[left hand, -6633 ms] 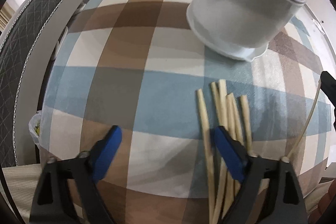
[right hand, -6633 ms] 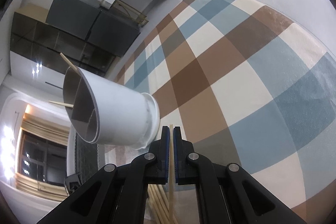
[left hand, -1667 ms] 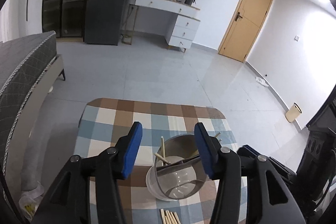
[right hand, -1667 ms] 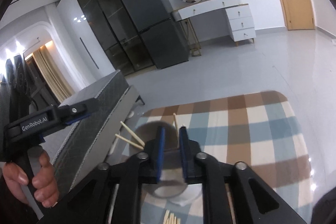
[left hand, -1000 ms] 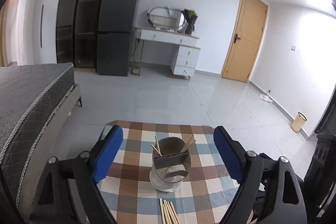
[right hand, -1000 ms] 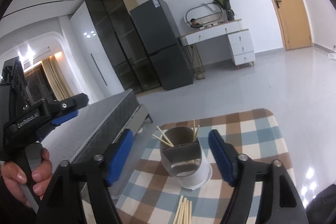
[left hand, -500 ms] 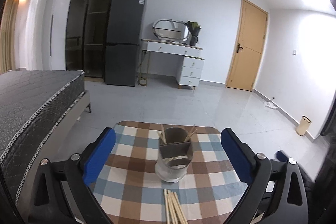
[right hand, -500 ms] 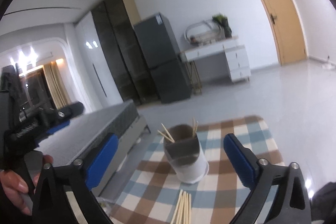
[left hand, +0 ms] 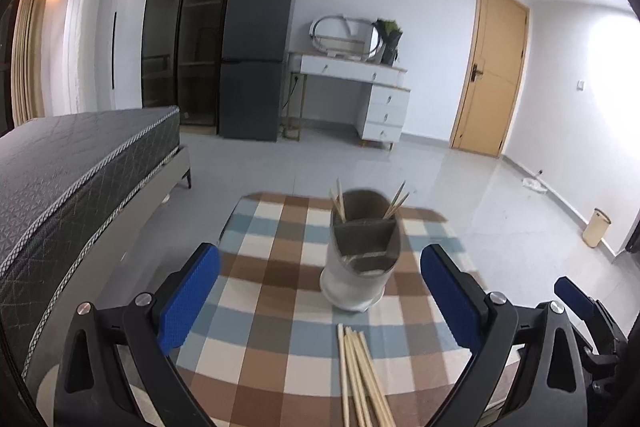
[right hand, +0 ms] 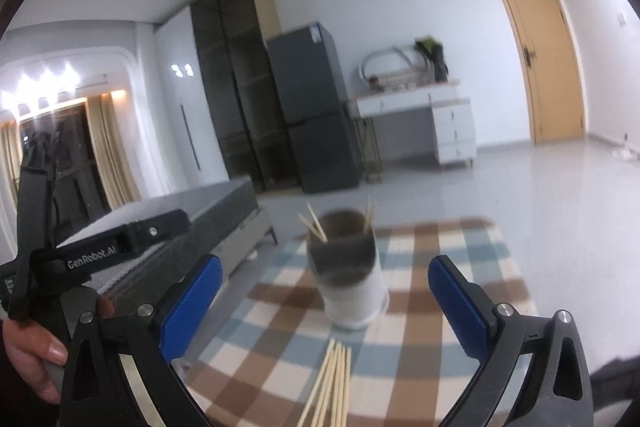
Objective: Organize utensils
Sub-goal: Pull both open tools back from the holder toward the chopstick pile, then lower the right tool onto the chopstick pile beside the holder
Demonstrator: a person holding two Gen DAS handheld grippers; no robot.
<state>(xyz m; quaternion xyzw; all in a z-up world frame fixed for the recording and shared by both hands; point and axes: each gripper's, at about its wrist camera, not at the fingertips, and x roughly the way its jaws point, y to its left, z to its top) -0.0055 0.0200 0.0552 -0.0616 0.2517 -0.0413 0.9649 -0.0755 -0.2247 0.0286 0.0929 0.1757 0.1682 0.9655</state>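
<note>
Now both my left gripper (left hand: 320, 287) and right gripper (right hand: 324, 299) hold jaws wide, empty, above chopsticks (left hand: 360, 375) lying before the holder (left hand: 360, 259) on the bench (left hand: 260, 307).

On the checked table (left hand: 256, 311) the utensil holder (left hand: 360, 267) stands at centre with chopsticks (left hand: 340, 203) upright in its back compartments, a loose chopstick bundle (left hand: 360, 375) lying at its 6 o'clock, the bed (left hand: 72, 163) at 9 o'clock, the fridge (left hand: 256, 55) and dresser (left hand: 360, 99) toward 12.
</note>
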